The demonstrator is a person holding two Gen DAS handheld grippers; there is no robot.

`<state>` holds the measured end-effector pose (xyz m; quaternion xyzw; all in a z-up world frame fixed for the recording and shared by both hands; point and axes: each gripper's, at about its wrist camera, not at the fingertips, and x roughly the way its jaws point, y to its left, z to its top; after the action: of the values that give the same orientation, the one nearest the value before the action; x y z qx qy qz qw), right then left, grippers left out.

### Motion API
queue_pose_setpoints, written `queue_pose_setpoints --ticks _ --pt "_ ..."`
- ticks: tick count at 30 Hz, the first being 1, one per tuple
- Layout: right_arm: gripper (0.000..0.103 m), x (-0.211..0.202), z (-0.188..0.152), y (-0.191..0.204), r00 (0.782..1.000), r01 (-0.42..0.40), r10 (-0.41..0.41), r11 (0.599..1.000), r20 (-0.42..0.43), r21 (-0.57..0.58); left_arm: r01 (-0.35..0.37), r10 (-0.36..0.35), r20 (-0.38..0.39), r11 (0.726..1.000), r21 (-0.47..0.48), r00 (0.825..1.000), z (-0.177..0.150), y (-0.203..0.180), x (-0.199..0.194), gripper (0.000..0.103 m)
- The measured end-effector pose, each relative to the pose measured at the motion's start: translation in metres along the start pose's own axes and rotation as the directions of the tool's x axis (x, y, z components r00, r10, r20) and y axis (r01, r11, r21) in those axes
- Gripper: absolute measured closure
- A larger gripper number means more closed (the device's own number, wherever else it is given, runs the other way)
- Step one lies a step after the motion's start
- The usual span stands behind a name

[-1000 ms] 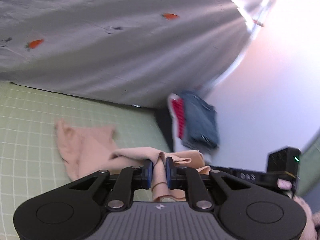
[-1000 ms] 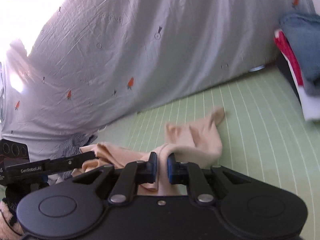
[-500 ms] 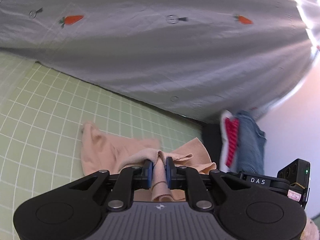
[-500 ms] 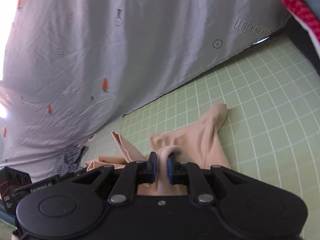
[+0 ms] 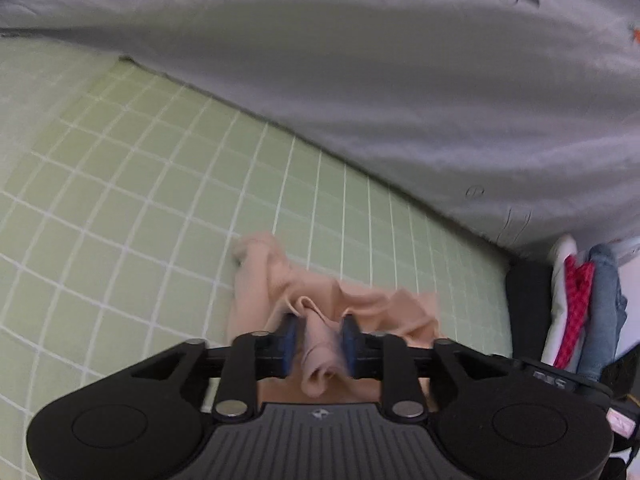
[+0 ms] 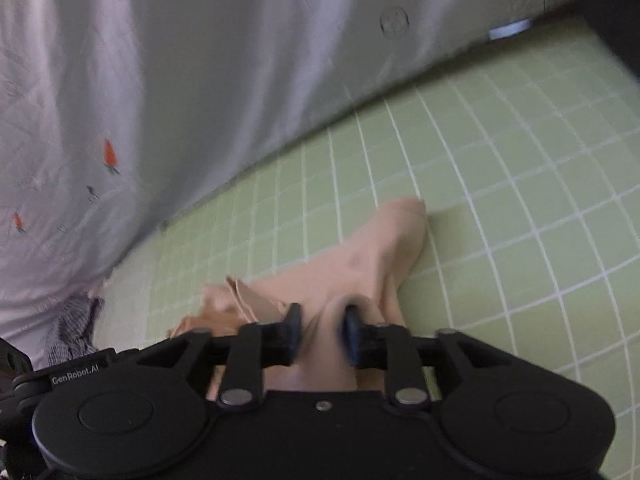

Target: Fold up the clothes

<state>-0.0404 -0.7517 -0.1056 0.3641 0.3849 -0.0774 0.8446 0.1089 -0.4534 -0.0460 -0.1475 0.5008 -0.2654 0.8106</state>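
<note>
Since half a second ago both claws opened: left claw (image 5: 318, 344) and right claw (image 6: 322, 330) stand part open around limp, light peach garment (image 5: 360, 308); we'd grip its edges.

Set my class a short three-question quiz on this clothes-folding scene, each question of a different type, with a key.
1. True or false: the peach garment lies on a green gridded mat.
2. What sits between the fingers of the left gripper? A) peach fabric B) blue denim C) nothing
3. Fill in: the grey sheet behind the mat is printed with small orange ____ motifs.

Key: 1 true; 2 A; 3 carrot.
</note>
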Motion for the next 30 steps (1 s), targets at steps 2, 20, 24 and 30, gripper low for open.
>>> queue_pose_setpoints --ticks 2,20,24,30 --pt "0.041 -0.018 -0.002 0.003 0.997 0.033 -0.031 0.999 0.072 -0.025 -0.002 0.002 0.038 1.0 0.001 0.999 0.004 0.005 -0.011 0.06" --pt "0.021 -0.03 0.0 0.001 0.998 0.011 -0.008 0.999 0.068 -0.041 -0.061 0.062 -0.071 0.998 0.013 0.996 -0.018 0.01 0.028 0.043" --pt "0.02 -0.044 0.0 0.0 0.989 0.073 -0.069 0.997 0.134 -0.026 -0.078 0.079 -0.067 0.997 0.017 0.995 -0.015 0.008 0.036 0.043" --pt "0.017 -0.048 -0.003 0.007 0.98 0.112 -0.1 0.992 0.174 -0.063 -0.088 0.087 -0.052 0.996 -0.009 0.995 -0.01 0.01 0.041 0.043"
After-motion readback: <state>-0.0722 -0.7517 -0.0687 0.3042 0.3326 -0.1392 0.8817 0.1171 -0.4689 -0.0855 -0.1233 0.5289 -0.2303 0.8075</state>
